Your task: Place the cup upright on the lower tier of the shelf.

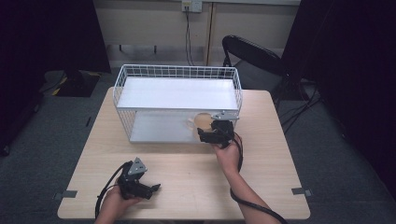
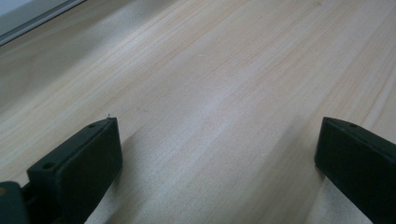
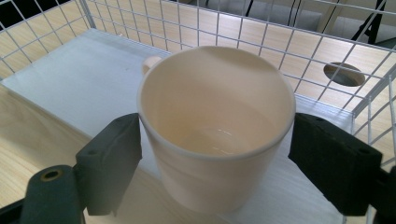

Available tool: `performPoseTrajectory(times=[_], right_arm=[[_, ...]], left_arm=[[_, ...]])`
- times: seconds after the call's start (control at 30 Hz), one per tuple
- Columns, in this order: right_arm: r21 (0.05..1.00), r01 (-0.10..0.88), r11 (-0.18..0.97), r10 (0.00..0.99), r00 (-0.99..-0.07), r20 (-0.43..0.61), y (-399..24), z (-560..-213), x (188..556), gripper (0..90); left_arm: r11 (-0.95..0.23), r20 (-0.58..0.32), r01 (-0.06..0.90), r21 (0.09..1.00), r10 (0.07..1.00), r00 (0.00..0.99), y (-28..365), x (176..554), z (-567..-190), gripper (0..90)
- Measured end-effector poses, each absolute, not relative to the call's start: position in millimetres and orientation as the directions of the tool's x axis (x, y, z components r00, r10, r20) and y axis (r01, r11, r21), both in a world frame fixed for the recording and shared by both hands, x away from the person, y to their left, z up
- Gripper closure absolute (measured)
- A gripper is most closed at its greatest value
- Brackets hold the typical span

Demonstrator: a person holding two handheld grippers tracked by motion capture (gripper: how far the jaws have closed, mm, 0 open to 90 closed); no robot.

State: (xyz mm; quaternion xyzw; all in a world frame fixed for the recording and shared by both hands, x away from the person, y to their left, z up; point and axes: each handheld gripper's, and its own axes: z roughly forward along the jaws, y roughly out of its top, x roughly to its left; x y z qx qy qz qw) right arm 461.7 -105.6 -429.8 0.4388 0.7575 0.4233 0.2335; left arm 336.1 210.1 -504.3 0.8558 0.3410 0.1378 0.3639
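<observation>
Nearest the person, the left gripper [image 1: 152, 188] lay low over the pale wooden table [image 1: 187, 186], near its front edge. In the left gripper view its two black jaws stood wide apart with nothing between them, only bare wood.

A bit farther in, the person's right hand [image 1: 227, 156] held the right gripper [image 3: 212, 163] at the front of the white wire rack [image 1: 177, 72]. Its jaws pointed into the lower level of the rack. In the right gripper view the jaws stood one on each side of a cream round cup with a small handle [image 3: 217, 135]. The left jaw sat right against the cup's side. The right jaw was just beside the rim, and a thin gap seemed to show there, so the gripper looked open around the cup and not squeezing it.

The cup stood upright on the white bottom board of the rack [image 3: 70, 88], close to the board's front edge and toward the rack's right end. Its handle poked out at the back left. It looked empty inside.

Above the cup, the rack's white top shelf [image 1: 177, 93] was flat. Behind the table stood a black folding chair [image 1: 252, 53].
</observation>
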Motion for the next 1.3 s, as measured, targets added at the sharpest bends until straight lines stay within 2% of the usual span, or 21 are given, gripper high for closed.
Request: performPoseTrajectory(times=[0.17, 0.43, 0.53, 0.7, 0.83, 1.03, 1.1, 1.3], right_arm=[[0.842, 0.472, 0.263, 0.865, -0.502, 0.010, -104.4, -431.4, 461.7, 19.2], [0.838, 0.475, 0.269, 0.866, -0.500, 0.005, -103.4, -431.6, 462.3, 31.1], [0.836, 0.477, 0.271, 0.864, -0.503, 0.007, -103.8, -430.7, 463.0, 38.5], [0.834, 0.480, 0.273, 0.863, -0.505, 0.008, -103.6, -429.5, 464.3, 45.3], [0.830, 0.480, 0.286, 0.861, -0.509, -0.002, -102.5, -428.9, 466.0, 47.3], [0.827, 0.485, 0.285, 0.860, -0.510, 0.003, -102.7, -428.1, 467.0, 47.2], [0.831, 0.476, 0.288, 0.855, -0.519, 0.001, -102.9, -428.1, 466.0, 40.0], [0.830, 0.463, 0.311, 0.841, -0.541, -0.013, -103.0, -428.4, 462.9, 28.6]], left_arm=[[-0.503, -0.012, 0.483, 0.717, 0.684, 0.730, 210.1, 336.1, -504.2, 0.3], [-0.503, -0.012, 0.483, 0.716, 0.684, 0.730, 210.2, 336.2, -504.2, 0.3], [-0.503, -0.013, 0.483, 0.717, 0.684, 0.730, 210.1, 336.1, -504.3, 0.3], [-0.503, -0.013, 0.484, 0.716, 0.684, 0.730, 210.1, 336.2, -504.2, 0.3], [-0.501, -0.014, 0.485, 0.716, 0.685, 0.728, 210.0, 336.0, -504.2, 0.3], [-0.501, -0.015, 0.485, 0.717, 0.685, 0.729, 210.0, 336.1, -504.3, 0.3], [-0.504, -0.010, 0.482, 0.717, 0.683, 0.730, 210.2, 336.2, -504.1, 0.3], [-0.502, -0.015, 0.484, 0.717, 0.684, 0.730, 209.8, 336.1, -504.4, 0.0]])
